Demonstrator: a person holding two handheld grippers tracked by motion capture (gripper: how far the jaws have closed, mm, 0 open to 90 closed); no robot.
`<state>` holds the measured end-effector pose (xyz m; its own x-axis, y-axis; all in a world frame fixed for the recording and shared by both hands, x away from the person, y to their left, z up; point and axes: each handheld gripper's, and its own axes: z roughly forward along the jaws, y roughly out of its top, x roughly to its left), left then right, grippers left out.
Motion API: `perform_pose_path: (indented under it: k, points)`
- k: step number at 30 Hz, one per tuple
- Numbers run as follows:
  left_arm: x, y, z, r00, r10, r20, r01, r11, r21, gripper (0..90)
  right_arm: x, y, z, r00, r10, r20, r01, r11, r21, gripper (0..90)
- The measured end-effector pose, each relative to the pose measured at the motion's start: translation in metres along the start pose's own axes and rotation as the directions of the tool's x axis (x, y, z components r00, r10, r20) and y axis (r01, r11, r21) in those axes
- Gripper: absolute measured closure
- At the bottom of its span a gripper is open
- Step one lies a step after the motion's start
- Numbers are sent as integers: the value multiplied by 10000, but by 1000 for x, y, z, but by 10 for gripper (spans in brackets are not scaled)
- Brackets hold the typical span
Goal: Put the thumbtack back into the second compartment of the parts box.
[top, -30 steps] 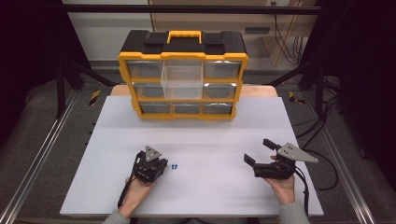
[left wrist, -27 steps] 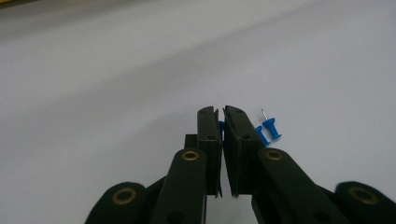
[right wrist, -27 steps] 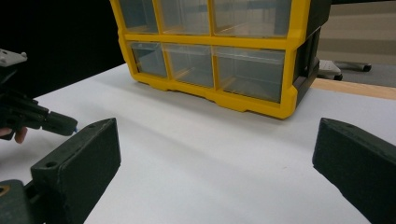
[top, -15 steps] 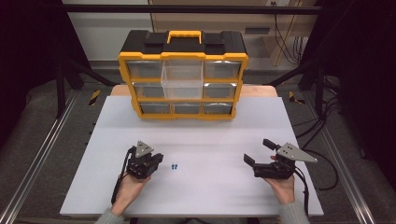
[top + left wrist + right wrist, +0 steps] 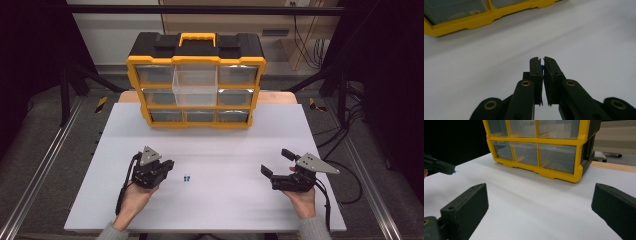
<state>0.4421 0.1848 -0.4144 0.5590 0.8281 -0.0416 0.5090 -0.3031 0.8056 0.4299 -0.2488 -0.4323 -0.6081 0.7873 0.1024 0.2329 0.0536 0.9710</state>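
My left gripper [image 5: 169, 165] hangs a little above the white table [image 5: 225, 145], left of centre, in a person's hand. Its jaws are shut on a tiny blue piece [image 5: 542, 67] that peeks out between the pads [image 5: 535, 72]. Just right of it, two more tiny blue pieces [image 5: 186, 178] lie on the table. In the right gripper view the left gripper [image 5: 439, 166] reaches in at the far left with a blue speck at its tip. My right gripper [image 5: 276, 162] rests low at the right, jaws wide open and empty [image 5: 539, 205].
A yellow and black organiser [image 5: 196, 80] with clear drawers stands at the table's far edge; its middle drawer [image 5: 195, 86] is pulled out. Its lower drawers [image 5: 536, 152] face the right gripper. Cables trail off the table's right side.
My left gripper has risen and drifted left, away from the blue pieces on the table, with its jaws staying shut. The right gripper has kept still.
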Motion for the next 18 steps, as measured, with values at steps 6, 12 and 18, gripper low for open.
perform_pose_path:
  k: [6,12,18]
  points:
    - [2,7,-7,9999,114,92,-112,9999,-127,842,0,0,0,10000,72,21,-72,9999,97,14]
    - [3,16,-14,9998,132,127,-126,9989,-459,841,0,0,0,10000,84,20,-84,9999,108,13]
    - [7,27,-20,9997,163,188,-149,9972,-727,842,2,0,1,9994,341,-2,-341,9994,-22,13]
